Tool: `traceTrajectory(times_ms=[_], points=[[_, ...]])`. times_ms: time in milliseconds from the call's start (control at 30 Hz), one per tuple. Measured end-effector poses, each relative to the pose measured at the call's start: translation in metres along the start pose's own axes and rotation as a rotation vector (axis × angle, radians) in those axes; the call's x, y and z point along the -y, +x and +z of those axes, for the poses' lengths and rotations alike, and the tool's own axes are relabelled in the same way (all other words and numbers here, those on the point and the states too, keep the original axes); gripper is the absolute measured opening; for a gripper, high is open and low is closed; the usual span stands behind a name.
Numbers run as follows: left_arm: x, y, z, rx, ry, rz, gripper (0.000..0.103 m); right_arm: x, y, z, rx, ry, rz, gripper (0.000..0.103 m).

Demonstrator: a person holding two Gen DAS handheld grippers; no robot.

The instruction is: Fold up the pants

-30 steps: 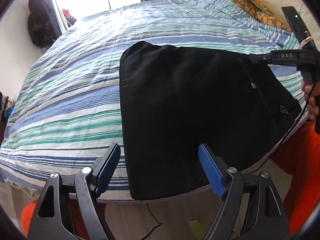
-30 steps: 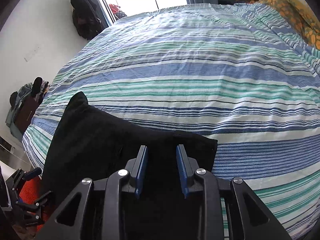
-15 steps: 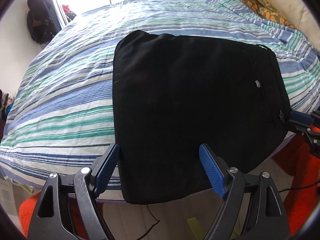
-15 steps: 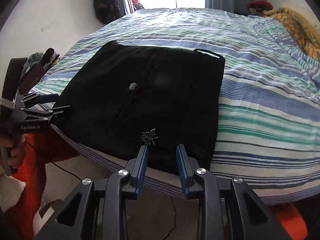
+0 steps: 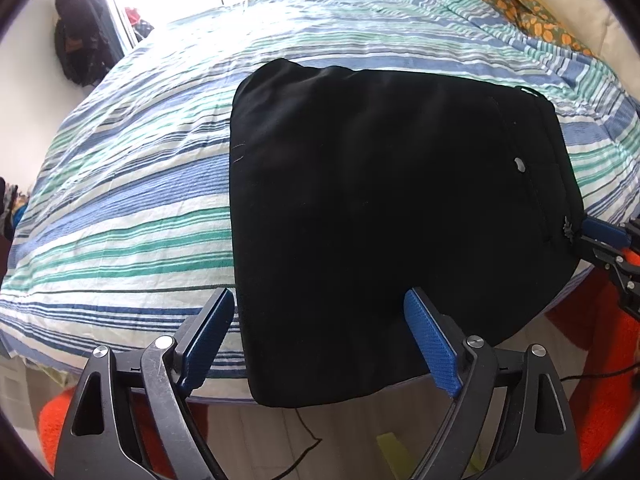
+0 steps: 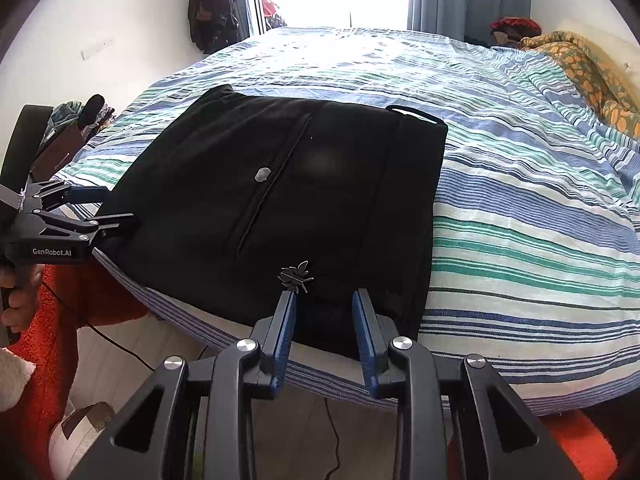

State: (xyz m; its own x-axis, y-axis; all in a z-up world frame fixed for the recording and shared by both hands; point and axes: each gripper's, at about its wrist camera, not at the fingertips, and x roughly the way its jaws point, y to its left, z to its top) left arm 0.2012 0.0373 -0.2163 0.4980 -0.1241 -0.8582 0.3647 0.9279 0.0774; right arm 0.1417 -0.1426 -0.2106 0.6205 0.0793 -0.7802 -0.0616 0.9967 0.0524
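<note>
The black pants [image 5: 380,208] lie folded into a rough square on the striped bed, their near edge hanging over the bed's edge. They also show in the right wrist view [image 6: 280,200], with a small grey button and a metal charm near the front. My left gripper [image 5: 320,340] is open wide, its blue pads on either side of the near left corner, holding nothing. It shows at the left of the right wrist view [image 6: 108,210]. My right gripper [image 6: 326,312] is partly open at the pants' near edge, empty. Its tip shows in the left wrist view [image 5: 600,236].
The striped bedsheet [image 6: 520,208] covers the bed. An orange patterned blanket [image 6: 588,72] lies at the far right. An orange rug [image 5: 612,340] and a black cable [image 6: 120,344] lie on the floor below. Dark clothes [image 6: 212,12] hang by the window.
The right gripper pulled back from over the pants to their near edge and opened slightly wider. The left gripper stayed open and shifted a little. The pants lie flat and folded.
</note>
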Motion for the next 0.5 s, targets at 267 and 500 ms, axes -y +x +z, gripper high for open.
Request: traceTrajectory(times_ms=[267,500], points=[[-0.085,0.001,0.010,-0.022,-0.286,-0.171,0.098,0.090,-0.018,0.016,0.068,0.378,0.262,0.069],[-0.065,0.038,0.010,-0.124,-0.275,-0.362,0.098,0.115,0.051,0.013,-0.155,0.505,0.419,0.070]])
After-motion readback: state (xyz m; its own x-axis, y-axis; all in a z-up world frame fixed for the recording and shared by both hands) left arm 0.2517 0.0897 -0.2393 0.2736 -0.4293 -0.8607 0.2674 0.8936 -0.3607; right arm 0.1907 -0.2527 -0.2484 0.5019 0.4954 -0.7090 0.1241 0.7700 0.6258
